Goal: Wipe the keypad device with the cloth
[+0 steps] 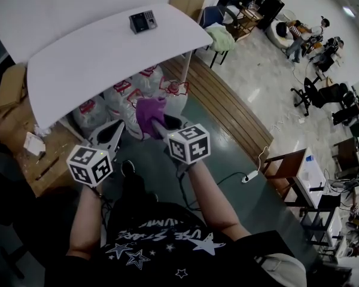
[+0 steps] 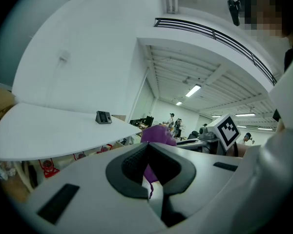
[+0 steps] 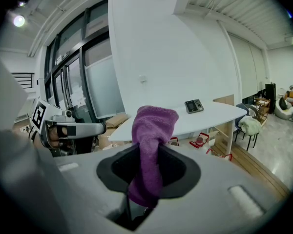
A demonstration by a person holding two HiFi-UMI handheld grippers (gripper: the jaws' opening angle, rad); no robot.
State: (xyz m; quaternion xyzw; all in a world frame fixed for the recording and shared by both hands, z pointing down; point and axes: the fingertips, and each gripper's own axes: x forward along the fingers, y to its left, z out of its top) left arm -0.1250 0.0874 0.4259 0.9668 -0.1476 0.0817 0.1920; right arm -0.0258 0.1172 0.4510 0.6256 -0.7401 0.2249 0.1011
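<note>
The small dark keypad device point(image 1: 143, 21) stands near the far edge of the white table point(image 1: 96, 58). It is also in the left gripper view point(image 2: 103, 117) and the right gripper view point(image 3: 194, 106), far beyond both jaws. My right gripper point(image 1: 160, 124) point(image 3: 149, 172) is shut on a purple cloth point(image 1: 149, 113) point(image 3: 151, 130), whose bunched end sticks up past the jaws. To its left, my left gripper point(image 1: 113, 133) point(image 2: 150, 172) is shut and holds nothing. The cloth point(image 2: 157, 134) shows behind its jaws. Both grippers hang below the table's near edge, well short of the device.
White bags with red print point(image 1: 122, 97) sit under the table. Cardboard boxes point(image 1: 12, 85) stand at the left. A chair with a pale cloth point(image 1: 220, 37) stands past the table's right end. A power strip point(image 1: 249, 176) lies on the floor. People sit at the far right.
</note>
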